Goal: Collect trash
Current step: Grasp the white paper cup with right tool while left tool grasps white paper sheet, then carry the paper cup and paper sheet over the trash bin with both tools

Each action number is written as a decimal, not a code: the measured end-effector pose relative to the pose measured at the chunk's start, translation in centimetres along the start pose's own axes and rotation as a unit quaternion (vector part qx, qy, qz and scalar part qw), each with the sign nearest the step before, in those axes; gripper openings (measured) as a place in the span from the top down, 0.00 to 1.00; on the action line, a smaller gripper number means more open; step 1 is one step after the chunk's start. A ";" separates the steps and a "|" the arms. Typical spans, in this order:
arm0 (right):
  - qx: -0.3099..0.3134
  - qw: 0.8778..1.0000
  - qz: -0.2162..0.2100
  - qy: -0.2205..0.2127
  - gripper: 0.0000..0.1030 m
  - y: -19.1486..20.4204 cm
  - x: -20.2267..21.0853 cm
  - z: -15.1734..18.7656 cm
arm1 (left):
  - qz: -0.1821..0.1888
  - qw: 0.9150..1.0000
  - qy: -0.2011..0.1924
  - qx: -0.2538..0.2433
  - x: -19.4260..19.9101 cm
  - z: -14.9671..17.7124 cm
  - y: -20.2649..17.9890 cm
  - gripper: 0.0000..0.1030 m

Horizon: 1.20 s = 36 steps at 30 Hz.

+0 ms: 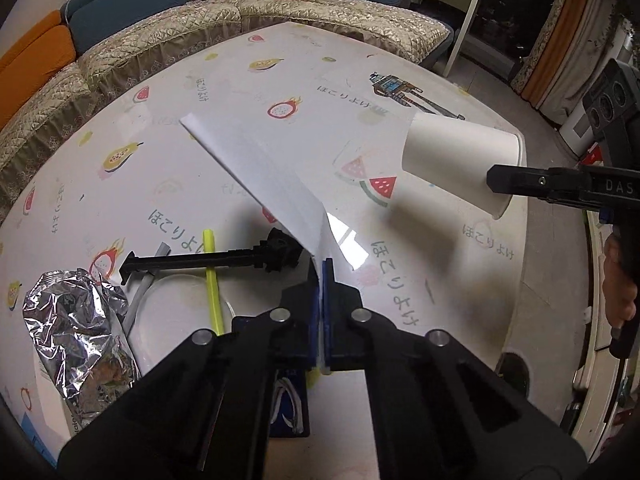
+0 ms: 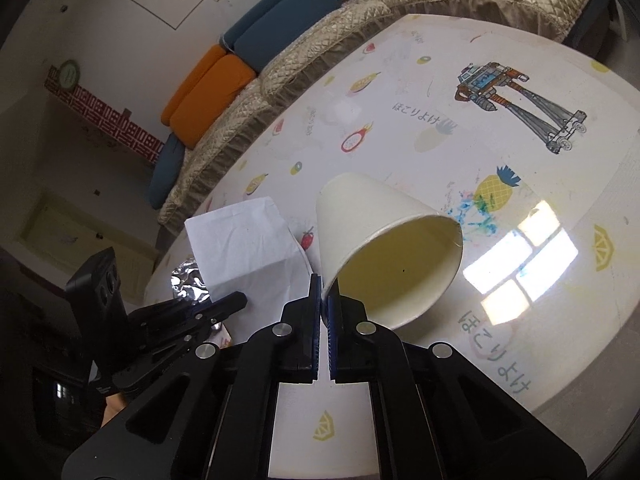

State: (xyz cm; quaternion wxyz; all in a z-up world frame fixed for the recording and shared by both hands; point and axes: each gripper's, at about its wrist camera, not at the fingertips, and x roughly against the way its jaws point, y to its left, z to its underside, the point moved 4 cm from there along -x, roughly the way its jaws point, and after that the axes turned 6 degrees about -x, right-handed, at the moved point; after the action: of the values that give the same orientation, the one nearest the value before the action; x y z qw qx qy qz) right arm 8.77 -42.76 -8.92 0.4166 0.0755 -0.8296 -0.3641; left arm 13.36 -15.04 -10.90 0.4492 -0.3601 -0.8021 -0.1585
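Left hand-held gripper pinches white paper; right clamps cup.

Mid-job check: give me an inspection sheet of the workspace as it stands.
Surface: glossy fruit-print table cover.
Job's things: white paper sheet and white paper cup, both lifted; crumpled silver foil, yellow straw lying.
Clutter: black plastic tool.
Grippers: left gripper shut on sheet; right gripper shut on cup rim.
Cables: nothing seen.
Surroundings: quilted beige sofa, cushions.
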 end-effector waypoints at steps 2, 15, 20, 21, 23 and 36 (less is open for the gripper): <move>0.003 1.000 -0.001 -0.006 0.96 -0.1 1.6 0.5 | 0.007 1.000 -0.008 0.001 0.8 -0.3 -0.8 1.00; 0.020 0.999 0.027 -0.009 0.96 -3.7 11.6 8.9 | 0.026 0.995 -0.019 -0.097 6.4 2.1 -11.2 1.00; 0.013 0.999 0.051 0.001 0.96 -6.8 14.4 13.9 | 0.043 0.985 -0.008 -0.165 7.6 4.5 -17.0 1.00; 0.007 0.999 0.053 0.003 0.96 -7.6 14.9 14.9 | 0.049 0.983 -0.005 -0.177 7.6 5.1 -18.1 1.00; -0.006 0.998 0.058 0.005 0.96 -9.0 15.8 16.9 | 0.064 0.977 0.004 -0.203 7.5 6.6 -20.5 1.00; -0.118 0.985 0.103 0.076 0.96 -19.8 15.4 29.8 | 0.148 0.936 0.129 -0.291 -0.1 16.8 -31.1 1.00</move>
State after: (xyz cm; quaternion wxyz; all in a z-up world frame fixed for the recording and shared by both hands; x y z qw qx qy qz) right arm -26.92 -47.57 -23.92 0.5197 -0.0322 -0.7501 -0.4077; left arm -19.17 -26.84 -18.05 0.4427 -0.5658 -0.5940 -0.3619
